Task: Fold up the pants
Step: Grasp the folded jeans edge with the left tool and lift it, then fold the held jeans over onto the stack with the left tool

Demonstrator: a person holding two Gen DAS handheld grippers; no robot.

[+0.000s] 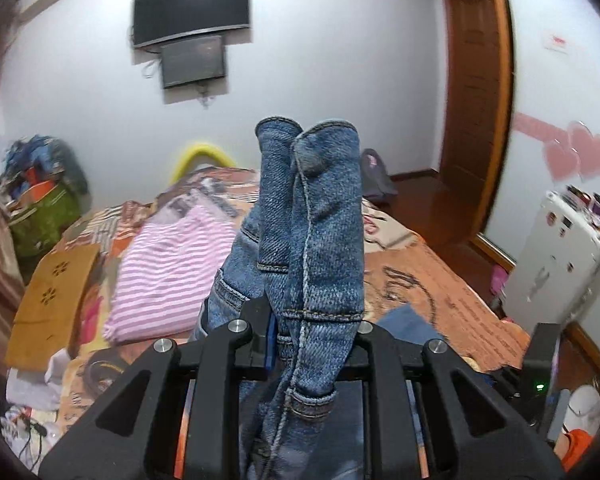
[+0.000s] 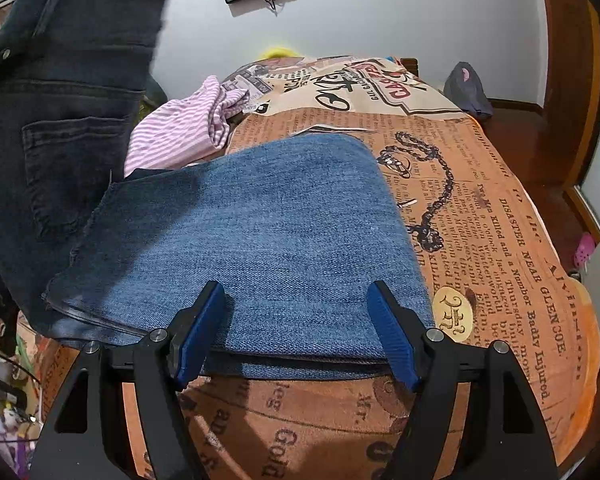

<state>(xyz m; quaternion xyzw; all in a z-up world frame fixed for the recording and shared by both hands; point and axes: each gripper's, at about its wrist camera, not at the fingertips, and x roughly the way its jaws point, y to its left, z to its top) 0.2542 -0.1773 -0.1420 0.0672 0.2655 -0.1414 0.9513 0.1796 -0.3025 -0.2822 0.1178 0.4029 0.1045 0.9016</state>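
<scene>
The blue jeans lie partly folded on the bed; their flat leg part [image 2: 252, 240] spreads in front of my right gripper [image 2: 296, 332], which is open with its blue pads [image 2: 200, 332] just above the near fold edge. My left gripper [image 1: 304, 332] is shut on the bunched waistband end of the jeans [image 1: 312, 216] and holds it up above the bed. In the right wrist view that lifted part, with a back pocket [image 2: 64, 112], hangs at the upper left.
The bed has an orange newspaper-print cover [image 2: 500, 240]. A pink striped garment [image 1: 168, 272] lies on the bed behind the jeans. A wooden board [image 1: 48, 292] is at the bed's left, a white cabinet [image 1: 556, 260] at the right. Clutter lies on the floor at left.
</scene>
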